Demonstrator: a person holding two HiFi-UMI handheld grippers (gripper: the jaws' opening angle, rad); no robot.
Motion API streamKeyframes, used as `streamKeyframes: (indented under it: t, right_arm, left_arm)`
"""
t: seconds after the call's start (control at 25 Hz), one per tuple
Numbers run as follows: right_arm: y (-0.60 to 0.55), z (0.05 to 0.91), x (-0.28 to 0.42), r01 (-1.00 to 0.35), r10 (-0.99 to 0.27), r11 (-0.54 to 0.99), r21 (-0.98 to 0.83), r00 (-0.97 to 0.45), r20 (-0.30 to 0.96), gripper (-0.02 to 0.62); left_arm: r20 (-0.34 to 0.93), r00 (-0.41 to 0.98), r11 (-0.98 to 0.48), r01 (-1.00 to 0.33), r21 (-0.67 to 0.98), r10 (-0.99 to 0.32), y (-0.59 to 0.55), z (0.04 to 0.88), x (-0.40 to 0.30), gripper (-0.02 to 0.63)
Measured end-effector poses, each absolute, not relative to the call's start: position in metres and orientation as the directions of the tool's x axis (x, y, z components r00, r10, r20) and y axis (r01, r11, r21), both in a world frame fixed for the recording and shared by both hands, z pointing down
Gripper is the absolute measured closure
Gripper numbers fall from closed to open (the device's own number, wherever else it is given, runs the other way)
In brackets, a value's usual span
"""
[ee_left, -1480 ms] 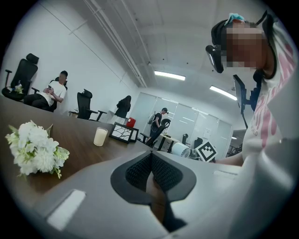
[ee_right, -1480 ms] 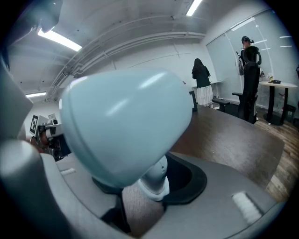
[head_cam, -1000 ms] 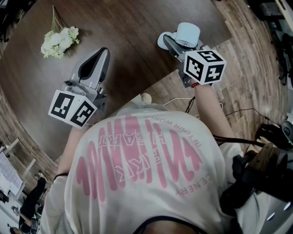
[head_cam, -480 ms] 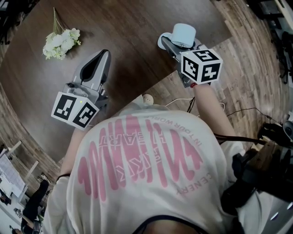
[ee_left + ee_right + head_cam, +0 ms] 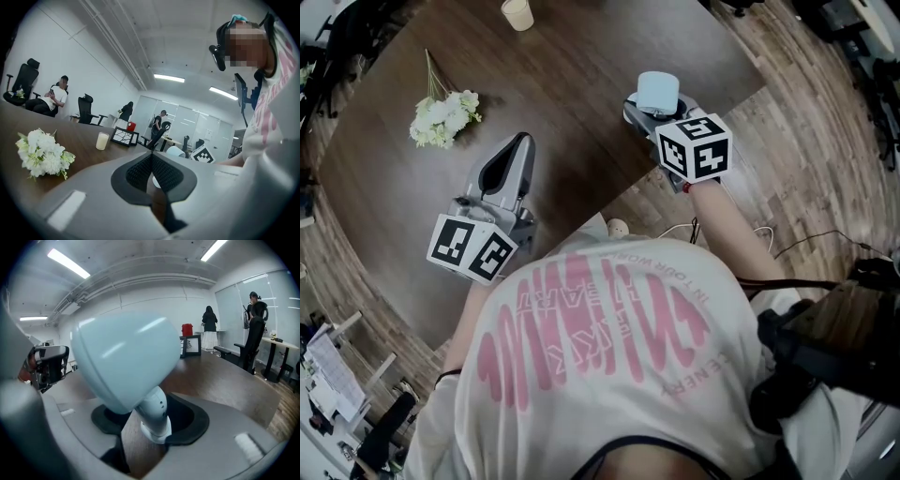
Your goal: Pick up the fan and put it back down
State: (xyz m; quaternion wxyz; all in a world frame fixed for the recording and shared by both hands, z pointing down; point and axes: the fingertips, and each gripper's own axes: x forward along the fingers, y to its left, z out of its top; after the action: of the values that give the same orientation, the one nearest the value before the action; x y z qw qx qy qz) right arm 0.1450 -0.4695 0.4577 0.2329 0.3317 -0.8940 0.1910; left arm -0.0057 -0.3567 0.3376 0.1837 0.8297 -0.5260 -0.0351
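The fan (image 5: 657,91) has a pale blue head on a white neck and stands near the table's right edge. In the right gripper view the fan (image 5: 126,357) fills the middle, its neck rising between the two dark pads. My right gripper (image 5: 645,99) (image 5: 152,423) has just been opening its jaws; bare wood shows between the left pad and the neck, so it stands open around the fan. My left gripper (image 5: 521,142) (image 5: 151,157) hovers over the table's middle, shut with nothing between its pads.
The dark wooden table (image 5: 572,56) ends just right of the fan. A bunch of white flowers (image 5: 445,117) (image 5: 42,152) lies to the left, a cream cup (image 5: 517,13) (image 5: 102,140) farther back. A black frame (image 5: 124,137), office chairs and several people are beyond.
The head view has swung, so the cup now shows at the top and everything sits lower in the picture. Neither gripper has shifted noticeably against the table or the fan.
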Motion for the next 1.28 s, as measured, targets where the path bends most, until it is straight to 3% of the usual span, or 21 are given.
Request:
streamKeyframes:
  t: [0.12, 0.2, 0.32, 0.48, 0.8, 1.28]
  right_arm:
    - [-0.467, 0.455, 0.151, -0.688, -0.516, 0.701, -0.189, -0.672, 0.531, 0.362]
    - [-0.46, 0.452, 0.156, -0.689, -0.519, 0.694, -0.211, -0.681, 0.516, 0.297]
    - [-0.446, 0.45, 0.163, -0.686, -0.518, 0.675, -0.271, -0.702, 0.488, 0.293]
    - [-0.426, 0.447, 0.182, -0.701, -0.545, 0.635, -0.324, -0.704, 0.456, 0.354]
    - [-0.38, 0.418, 0.224, -0.688, -0.589, 0.585, -0.43, -0.725, 0.358, 0.589]
    - [-0.322, 0.391, 0.25, -0.581, -0.564, 0.61, -0.539, -0.796, 0.22, 0.589]
  left_arm:
    - [0.128, 0.445, -0.384, -0.861, 0.333, -0.886, -0.348, 0.332, 0.001, 0.589]
    - [0.128, 0.444, -0.385, -0.863, 0.327, -0.887, -0.339, 0.328, 0.004, 0.589]
    - [0.125, 0.446, -0.392, -0.866, 0.31, -0.886, -0.328, 0.322, 0.009, 0.589]
    - [0.111, 0.463, -0.416, -0.86, 0.297, -0.879, -0.311, 0.318, 0.022, 0.589]
    - [0.099, 0.532, -0.485, -0.822, 0.3, -0.841, -0.284, 0.318, 0.064, 0.589]
    - [0.09, 0.592, -0.546, -0.784, 0.295, -0.801, -0.247, 0.323, 0.103, 0.589]
